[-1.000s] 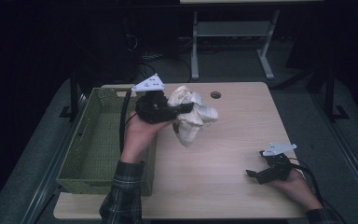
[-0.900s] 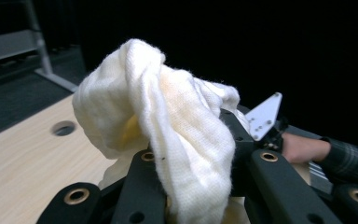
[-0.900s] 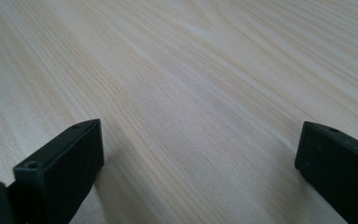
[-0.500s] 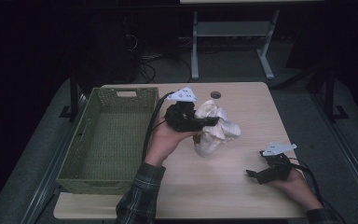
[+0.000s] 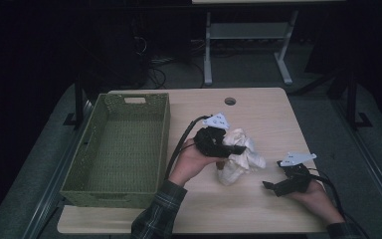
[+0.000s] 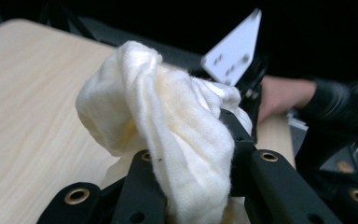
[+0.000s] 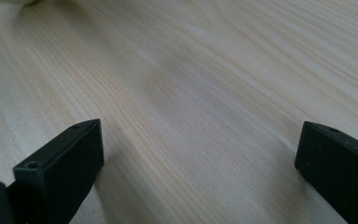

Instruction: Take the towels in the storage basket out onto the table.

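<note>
Two forearms enter from the near table edge. Right hand point(image 5: 317, 196) rests low on the wooden table point(image 5: 258, 107), near its front right corner, wrist flat, knuckles up. It holds the right gripper point(image 5: 269, 186), which lies almost level and points left toward the table's middle. In the right gripper view its jaws stand wide apart with bare wood grain between them; nothing held.

Left forearm, plaid sleeve point(image 5: 156, 214), angles up and to the right from the front edge. Left hand point(image 5: 191, 159) is cupped under the left gripper point(image 5: 238, 149), palm turned inward, gripper pointing right. Jaws clamped on a crumpled cream cloth point(image 5: 238, 159); the left gripper view shows the cloth point(image 6: 168, 126) bunched between the two black jaws and spilling over them. Cloth's lower folds hang down to the tabletop at about mid-table; whether they touch the wood I cannot tell. It sits between the two grippers, closer to the left one.

Farther left, a green woven basket point(image 5: 164, 124) stands along the table's left side, well apart from the cloth. Beyond, a round cable hole point(image 5: 230, 101) near the far edge.
</note>
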